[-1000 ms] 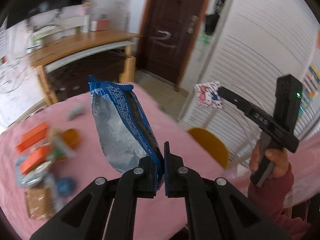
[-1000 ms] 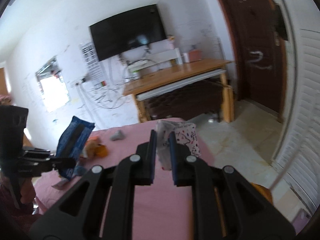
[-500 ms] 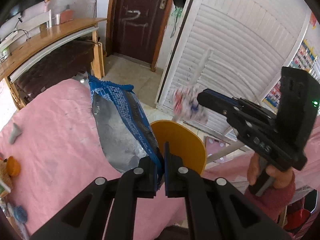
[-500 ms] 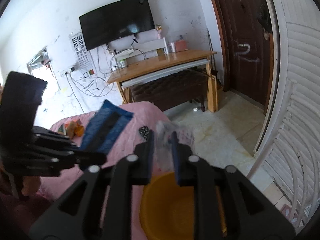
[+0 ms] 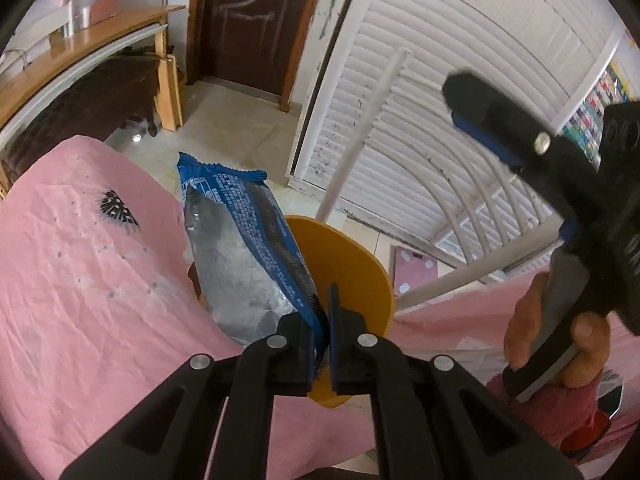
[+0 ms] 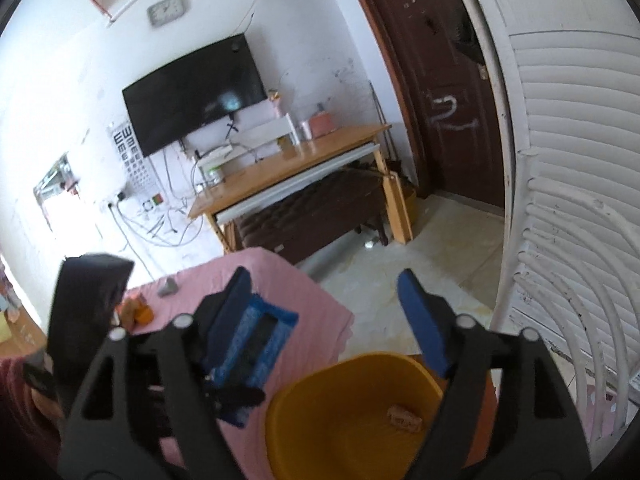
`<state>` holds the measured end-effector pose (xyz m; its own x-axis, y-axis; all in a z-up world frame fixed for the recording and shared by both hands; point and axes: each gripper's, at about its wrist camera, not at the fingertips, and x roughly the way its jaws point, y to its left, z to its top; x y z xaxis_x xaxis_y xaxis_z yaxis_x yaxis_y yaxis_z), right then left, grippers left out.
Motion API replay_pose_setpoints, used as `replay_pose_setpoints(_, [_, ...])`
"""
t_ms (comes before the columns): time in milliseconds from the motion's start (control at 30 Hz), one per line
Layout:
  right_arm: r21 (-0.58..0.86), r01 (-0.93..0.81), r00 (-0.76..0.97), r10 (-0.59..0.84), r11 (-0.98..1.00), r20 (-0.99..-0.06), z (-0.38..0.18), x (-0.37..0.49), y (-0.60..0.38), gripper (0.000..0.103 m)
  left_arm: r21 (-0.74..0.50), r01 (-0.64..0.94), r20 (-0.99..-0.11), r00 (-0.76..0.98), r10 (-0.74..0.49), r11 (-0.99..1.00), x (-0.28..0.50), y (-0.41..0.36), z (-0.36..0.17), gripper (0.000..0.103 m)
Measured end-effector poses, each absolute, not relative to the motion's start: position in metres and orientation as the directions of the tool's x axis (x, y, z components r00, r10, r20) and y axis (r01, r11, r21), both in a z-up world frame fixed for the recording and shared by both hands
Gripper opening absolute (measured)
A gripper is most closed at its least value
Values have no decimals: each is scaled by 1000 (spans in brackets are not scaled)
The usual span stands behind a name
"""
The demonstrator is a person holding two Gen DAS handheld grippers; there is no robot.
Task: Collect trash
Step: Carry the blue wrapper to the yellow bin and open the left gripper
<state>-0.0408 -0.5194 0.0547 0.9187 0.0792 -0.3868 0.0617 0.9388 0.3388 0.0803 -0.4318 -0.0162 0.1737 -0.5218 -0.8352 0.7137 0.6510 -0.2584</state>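
My left gripper (image 5: 325, 332) is shut on the corner of a blue and silver snack bag (image 5: 244, 256) and holds it upright over the near rim of a yellow bin (image 5: 352, 264). The bag also shows in the right wrist view (image 6: 256, 340), beside the bin (image 6: 344, 412). My right gripper (image 6: 328, 312) is open and empty above the bin, with a small crumpled wrapper (image 6: 404, 418) lying inside. In the left wrist view the right gripper (image 5: 516, 136) is at the upper right, held by a hand.
A pink-covered table (image 5: 88, 280) lies left of the bin, with small items at its far end (image 6: 138, 310). A white louvred door and rails (image 5: 440, 128) stand behind the bin. A wooden desk (image 6: 296, 168) and dark door (image 6: 444, 92) are farther off.
My right gripper has opened and the patterned wrapper it held has dropped into the yellow bin. My left gripper has carried the blue bag closer to the bin.
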Motion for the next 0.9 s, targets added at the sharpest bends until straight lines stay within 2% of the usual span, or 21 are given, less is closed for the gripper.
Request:
replay_pose_setpoints(133, [338,72,917,71,939,-392,57,-35,-515,78,-234,736,-838,178,-515,635,77,-431,-19,2])
replay_pose_setpoints(300, [335,74,919,66,939,-388,55,-33,-512,85,-187,760,-839,206,-504,622,77,-436,-19,2])
replay_pose_setpoints(467, [338,77,921,63,938,-385,54,-33,-515,85,-206,769,-824,197,-532,605,77,-439,-21,6])
replay_pose_setpoints(500, [340,79,921,62,937,-385,53,-33,-516,85,-207,770,-823,196,-533,603,77,-440,-21,15])
replay_pose_setpoints(567, [343,83,921,59,936,-384,54,-33,-516,85,-212,771,-820,194,-539,601,78,-440,-22,76])
replay_pose_setpoints(600, [345,85,922,58,935,-383,53,-33,-517,85,-221,771,-816,188,-547,597,78,-440,-22,97])
replay_pose_setpoints(900, [353,95,927,47,931,-373,53,-33,-516,86,-233,752,-802,211,-559,616,79,-434,-27,96])
